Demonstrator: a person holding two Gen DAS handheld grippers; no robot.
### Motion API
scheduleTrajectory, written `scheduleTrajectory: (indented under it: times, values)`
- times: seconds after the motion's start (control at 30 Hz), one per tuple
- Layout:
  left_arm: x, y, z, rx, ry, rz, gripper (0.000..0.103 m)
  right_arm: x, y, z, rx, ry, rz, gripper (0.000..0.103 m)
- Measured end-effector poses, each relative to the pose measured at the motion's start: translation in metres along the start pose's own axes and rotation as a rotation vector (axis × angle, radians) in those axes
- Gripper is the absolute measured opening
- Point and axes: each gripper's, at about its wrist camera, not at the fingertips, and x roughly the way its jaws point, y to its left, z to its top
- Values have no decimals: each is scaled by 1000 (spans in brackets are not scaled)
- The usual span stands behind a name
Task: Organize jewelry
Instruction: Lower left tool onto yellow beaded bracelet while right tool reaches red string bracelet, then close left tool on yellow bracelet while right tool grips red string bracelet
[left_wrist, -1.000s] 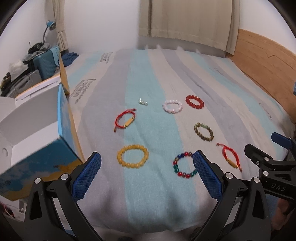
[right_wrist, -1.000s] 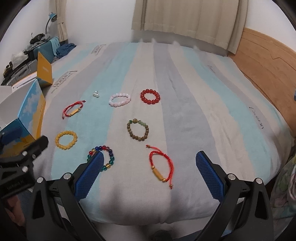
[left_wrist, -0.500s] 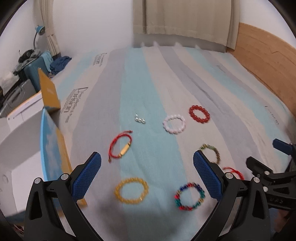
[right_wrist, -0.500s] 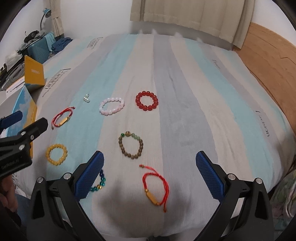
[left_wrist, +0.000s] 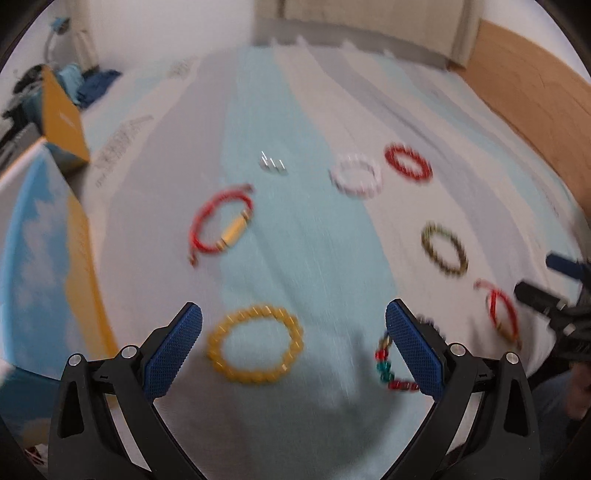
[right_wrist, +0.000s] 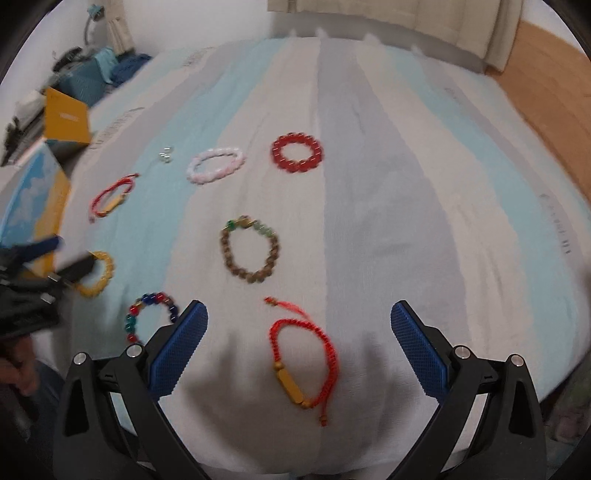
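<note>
Several bracelets lie on a striped bedspread (right_wrist: 388, 206). My left gripper (left_wrist: 293, 347) is open low over the yellow bead bracelet (left_wrist: 255, 343), which lies between its fingers; the multicoloured bead bracelet (left_wrist: 388, 365) is partly hidden behind its right finger. My right gripper (right_wrist: 299, 343) is open over a red cord bracelet with a gold tube (right_wrist: 303, 362). Farther out lie a brown bead bracelet (right_wrist: 249, 249), a red bead bracelet (right_wrist: 297, 151), a pink-white bracelet (right_wrist: 216, 164), a second red cord bracelet (left_wrist: 221, 221) and small pearl pieces (left_wrist: 272, 164).
An open blue-and-yellow box (left_wrist: 40, 258) stands at the bed's left edge, with its yellow flap (left_wrist: 61, 118) raised. Bags and clutter (right_wrist: 85, 74) sit at the far left. A wooden headboard (right_wrist: 546, 107) runs along the right, curtains at the back.
Both grippers have moved forward and down toward the bed. The yellow bracelet now lies between the left fingers, the near red cord bracelet between the right fingers. Both stay open.
</note>
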Motion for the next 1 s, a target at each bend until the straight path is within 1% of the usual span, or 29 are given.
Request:
scheduleTrajectory:
  times: [0.1,0.17,0.23,0.3,0.37,0.47,0.5,0.57,0.6,0.67,0.7,0.73,0.77,0.83,0.87,0.93,0.97,1.0]
  values:
    - [5,0,-7,16,3,33,97,7,-3,-8,-7,21,-4,96]
    - [6,3,-11,13,-8,29,97,14,-3,-12,-16,46,-4,91]
    - [10,6,-14,17,-4,43,97,18,-4,-17,-23,62,-12,88]
    - [19,12,-17,7,21,65,97,22,-5,-20,-21,73,-21,83]
    - [25,19,-18,-23,41,55,97,26,-6,-22,-17,92,-15,79]
    - [27,23,-20,-42,45,37,97,31,-5,-25,-19,121,-12,67]
    - [29,23,-21,-40,48,42,95,33,-4,-25,-21,127,-12,65]
    - [34,24,-22,-38,59,55,92,36,-2,-26,-30,143,-16,54]
    - [35,24,-23,-39,60,62,88,37,0,-27,-34,148,-17,51]
    - [36,24,-24,-38,59,74,85,39,0,-27,-29,153,-26,31]
    - [36,23,-24,-34,59,82,78,39,-1,-26,-23,154,-31,30]
    - [36,22,-25,-27,59,94,67,40,-1,-27,-21,156,-30,26]
    - [35,22,-25,-19,62,101,62,41,1,-26,-25,159,-24,19]
    - [33,22,-25,-14,67,103,46,41,4,-25,-42,160,-23,14]
    - [33,23,-25,-17,70,106,43,41,4,-24,-47,161,-22,12]
    - [31,27,-25,-31,73,104,32,41,4,-24,-44,162,-17,11]
    - [31,28,-25,-33,74,106,29,41,3,-24,-38,164,-14,11]
    - [31,27,-24,-35,72,106,21,41,2,-24,-33,164,-11,11]
